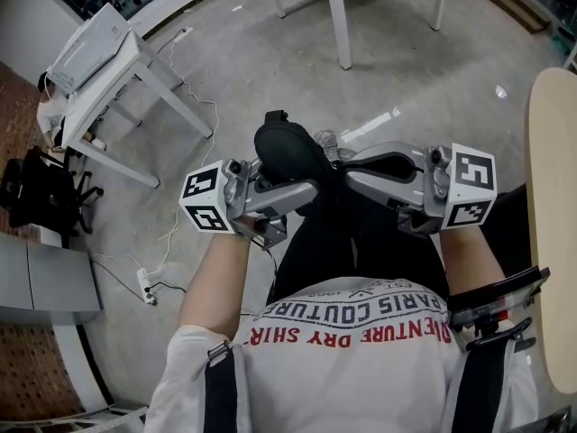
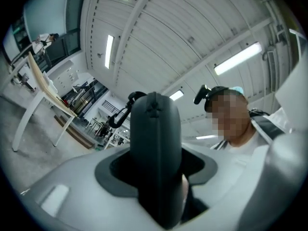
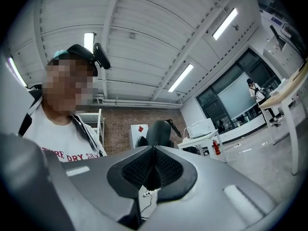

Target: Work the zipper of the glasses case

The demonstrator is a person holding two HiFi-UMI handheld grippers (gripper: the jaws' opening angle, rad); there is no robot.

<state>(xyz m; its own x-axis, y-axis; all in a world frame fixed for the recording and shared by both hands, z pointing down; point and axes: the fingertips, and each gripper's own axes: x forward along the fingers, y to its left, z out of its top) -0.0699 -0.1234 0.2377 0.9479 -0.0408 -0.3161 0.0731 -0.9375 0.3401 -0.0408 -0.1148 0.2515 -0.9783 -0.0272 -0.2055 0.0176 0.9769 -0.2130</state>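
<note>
Left gripper (image 1: 302,192): clamped on glasses case (image 1: 281,147); we hold firm. Right gripper (image 1: 353,177), at three o'clock: jaws together, empty; we should open, pinch zipper (image 2: 154,129), draw straight.

Left gripper (image 1: 306,190) clamped, right gripper (image 1: 352,174) closed.

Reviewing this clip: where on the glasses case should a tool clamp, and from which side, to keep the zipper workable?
Clamp one end of the glasses case across its two broad faces, coming in lengthwise from that end. It is a narrow oblong with the zipper seam running down its edge, so this probably leaves the seam free. The left tool holds it this way.
</note>
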